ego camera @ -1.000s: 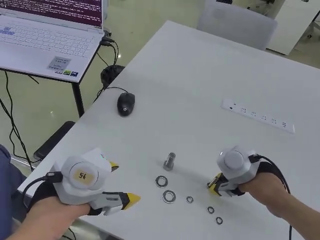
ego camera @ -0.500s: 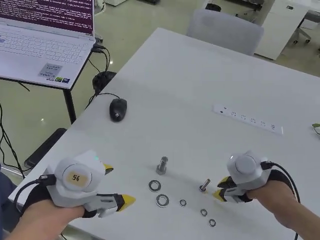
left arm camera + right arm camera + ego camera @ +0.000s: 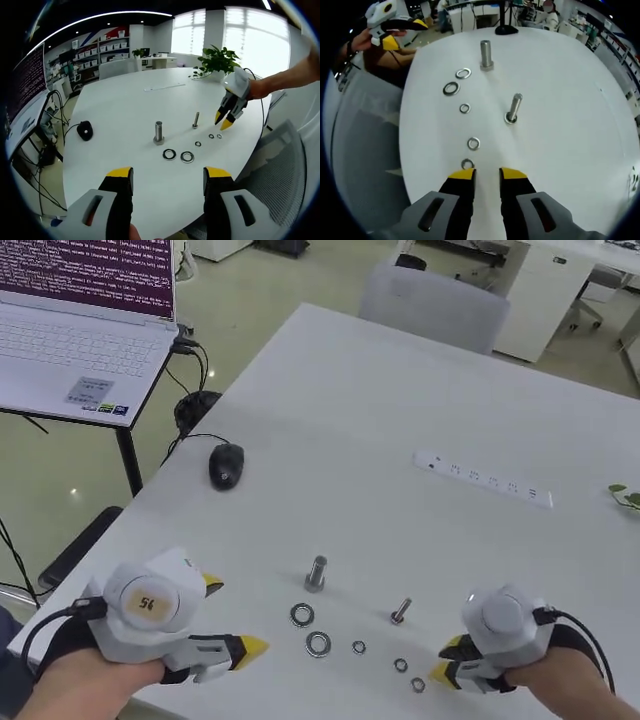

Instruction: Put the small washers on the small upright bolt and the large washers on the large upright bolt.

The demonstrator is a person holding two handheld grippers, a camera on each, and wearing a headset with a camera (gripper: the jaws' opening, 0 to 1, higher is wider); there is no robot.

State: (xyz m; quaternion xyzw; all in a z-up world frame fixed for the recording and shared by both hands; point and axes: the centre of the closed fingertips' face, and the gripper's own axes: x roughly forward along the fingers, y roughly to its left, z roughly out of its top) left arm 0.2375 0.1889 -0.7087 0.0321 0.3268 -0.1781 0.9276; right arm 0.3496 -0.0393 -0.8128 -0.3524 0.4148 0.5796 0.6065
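Left gripper (image 3: 232, 615): at the near left edge of the white table (image 3: 400, 410), held in a hand; jaws spread wide with nothing between them.
Right gripper (image 3: 445, 658): at the near right edge, jaws parted by a narrow gap and holding nothing; in its own view the tips hang just short of the closest small washer.
Small washers (image 3: 473, 144): three, flat on the table in a loose row running from the right gripper's tips towards the large washers, each apart from the next; none is on a bolt.
Large washers (image 3: 318, 644): two, flat and side by side, just beside each other, left of the small row and just nearer than the large bolt.
Small bolt (image 3: 400, 611): upright, head down on the table, bare, just beyond the small washers.
Large bolt (image 3: 316, 573): upright, head down, bare, left of the small bolt and well apart from it.
Computer mouse (image 3: 226, 464): black, near the left edge, beyond the bolts.
Power strip (image 3: 483, 479): white, lying flat farther back on the right.
Laptop (image 3: 80, 330): open on a separate stand, far left.
Chair (image 3: 435, 305): grey, at the far edge.
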